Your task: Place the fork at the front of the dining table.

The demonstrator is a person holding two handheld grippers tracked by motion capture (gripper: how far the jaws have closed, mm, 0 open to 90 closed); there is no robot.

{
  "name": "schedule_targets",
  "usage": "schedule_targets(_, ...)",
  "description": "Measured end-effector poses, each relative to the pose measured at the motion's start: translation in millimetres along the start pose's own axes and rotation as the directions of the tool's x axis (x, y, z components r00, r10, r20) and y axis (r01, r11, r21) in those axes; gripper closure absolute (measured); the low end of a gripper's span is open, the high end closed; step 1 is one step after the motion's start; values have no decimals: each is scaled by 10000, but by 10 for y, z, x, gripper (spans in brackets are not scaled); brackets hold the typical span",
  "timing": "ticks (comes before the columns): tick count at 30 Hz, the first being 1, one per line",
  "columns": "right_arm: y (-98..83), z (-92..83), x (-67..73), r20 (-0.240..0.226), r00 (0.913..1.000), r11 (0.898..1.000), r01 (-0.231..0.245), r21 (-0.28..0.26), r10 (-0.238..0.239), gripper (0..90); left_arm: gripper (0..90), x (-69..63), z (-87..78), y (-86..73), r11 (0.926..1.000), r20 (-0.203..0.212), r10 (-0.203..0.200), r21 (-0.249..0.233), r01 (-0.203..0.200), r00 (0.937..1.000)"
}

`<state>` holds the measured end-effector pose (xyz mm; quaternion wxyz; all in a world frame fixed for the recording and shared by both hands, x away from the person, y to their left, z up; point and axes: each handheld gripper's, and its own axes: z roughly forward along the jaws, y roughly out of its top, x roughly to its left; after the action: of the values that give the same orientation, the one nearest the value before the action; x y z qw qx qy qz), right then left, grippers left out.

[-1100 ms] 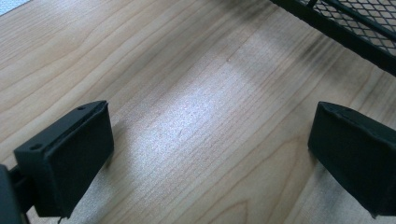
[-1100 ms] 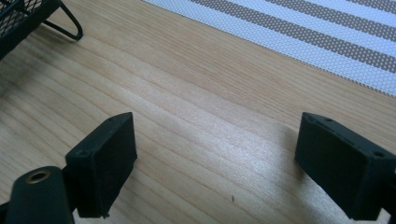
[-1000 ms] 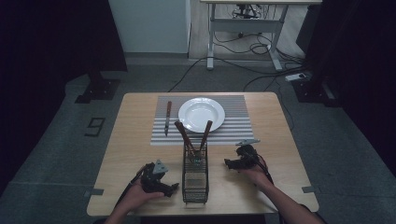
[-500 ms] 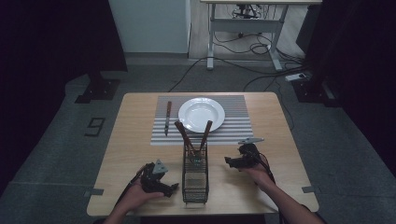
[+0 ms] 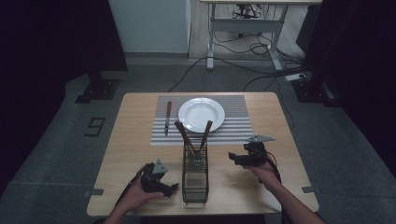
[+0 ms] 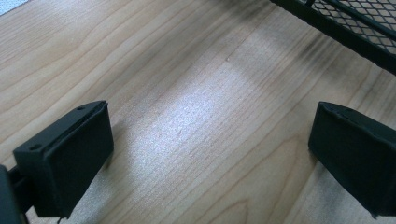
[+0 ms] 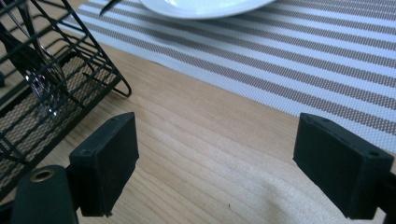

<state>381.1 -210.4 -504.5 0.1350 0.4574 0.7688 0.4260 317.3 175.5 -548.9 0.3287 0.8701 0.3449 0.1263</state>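
Place-setting step: both our hand-held grippers, left (image 5: 173, 187) and right (image 5: 232, 157), gape empty beside the black wire-mesh cutlery caddy (image 5: 195, 179) near the counter's (image 5: 135, 144) front edge. Next: grasp a brown-handled utensil (image 5: 205, 135).

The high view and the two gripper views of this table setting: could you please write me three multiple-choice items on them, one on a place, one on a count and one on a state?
1. Where does the knife lie?
A. left of the plate, on the mat
B. in the rack
C. on the floor

2. How many brown handles stick up from the rack?
A. none
B. two
C. five

3. How do the right hand-held gripper's jaws stand?
A. shut on a fork
B. shut on nothing
C. open over bare table

Key: 1 A, the knife lies on the striped mat beside the plate. 2 B, two handles lean apart. 3 C, wood shows between the jaws.
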Motion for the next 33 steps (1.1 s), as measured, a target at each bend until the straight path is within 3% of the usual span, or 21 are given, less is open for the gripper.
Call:
schedule_targets(4,28,-42,-21,-312,9994,9995,-126,-286,117,163,0,0,0,0,10000,2,1,-1,-1,10000)
schedule_targets(17,122,-187,-66,-263,9996,9956,15,-941,-40,190,0,1,0,0,10000,3,6,4,-6,10000)
schedule_targets(33,321,-345,82,-602,9953,9842,644,-1649,-752,225,0,1,0,0,10000,7,12,13,-12,10000)
